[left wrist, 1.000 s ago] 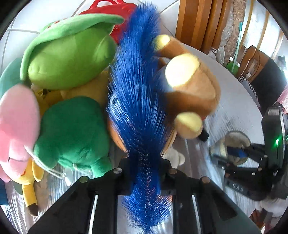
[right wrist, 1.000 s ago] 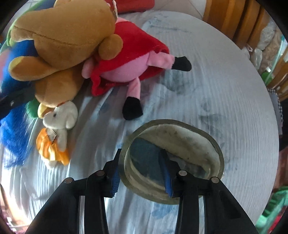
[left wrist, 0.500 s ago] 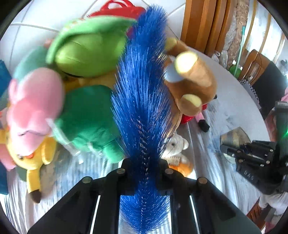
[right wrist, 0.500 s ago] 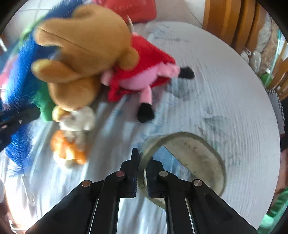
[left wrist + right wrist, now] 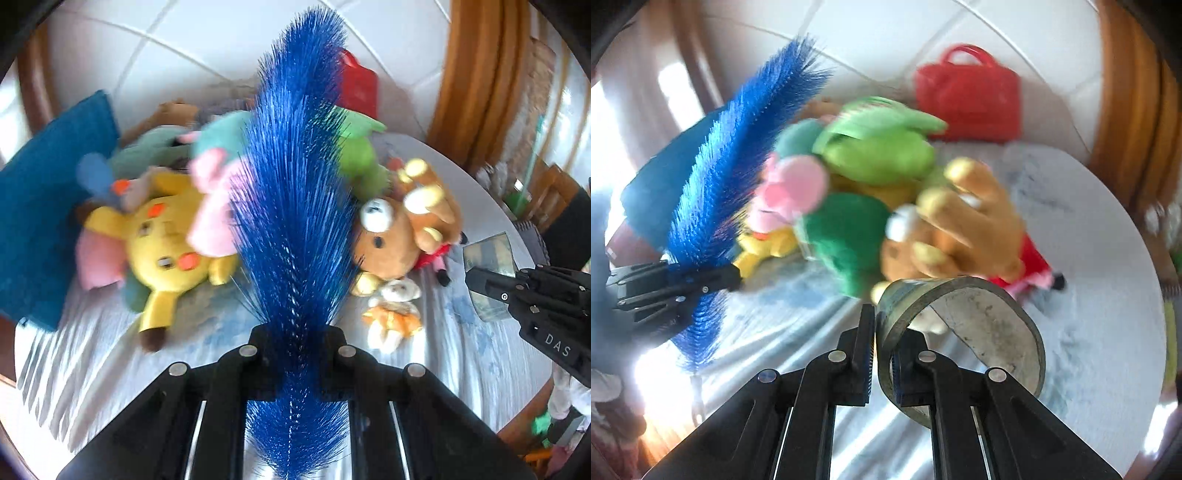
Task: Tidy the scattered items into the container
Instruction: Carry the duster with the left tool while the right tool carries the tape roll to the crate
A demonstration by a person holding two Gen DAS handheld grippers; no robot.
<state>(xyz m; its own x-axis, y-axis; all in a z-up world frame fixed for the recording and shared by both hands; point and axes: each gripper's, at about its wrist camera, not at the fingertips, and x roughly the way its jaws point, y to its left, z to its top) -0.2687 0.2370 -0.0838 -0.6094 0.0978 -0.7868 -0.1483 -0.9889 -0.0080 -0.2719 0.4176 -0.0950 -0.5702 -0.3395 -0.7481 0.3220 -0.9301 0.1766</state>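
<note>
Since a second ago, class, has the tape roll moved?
Yes. The right hand-held gripper has lifted the tape roll off the table; it now stands tilted above the cloth.

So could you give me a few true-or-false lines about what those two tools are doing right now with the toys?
1. The left tool grips a blue bristle brush. True.
2. The right tool is open and holds nothing. False: it is shut on the wall of a roll of tape, lifted off the table.
3. The yellow Pikachu plush is held by the left tool. False: it lies on the table among the other plush toys.
4. A red handbag sits behind the pile of toys. True.
5. The brown bear plush lies inside the handbag. False: it lies on the table, beside a small white-and-orange plush.
</note>
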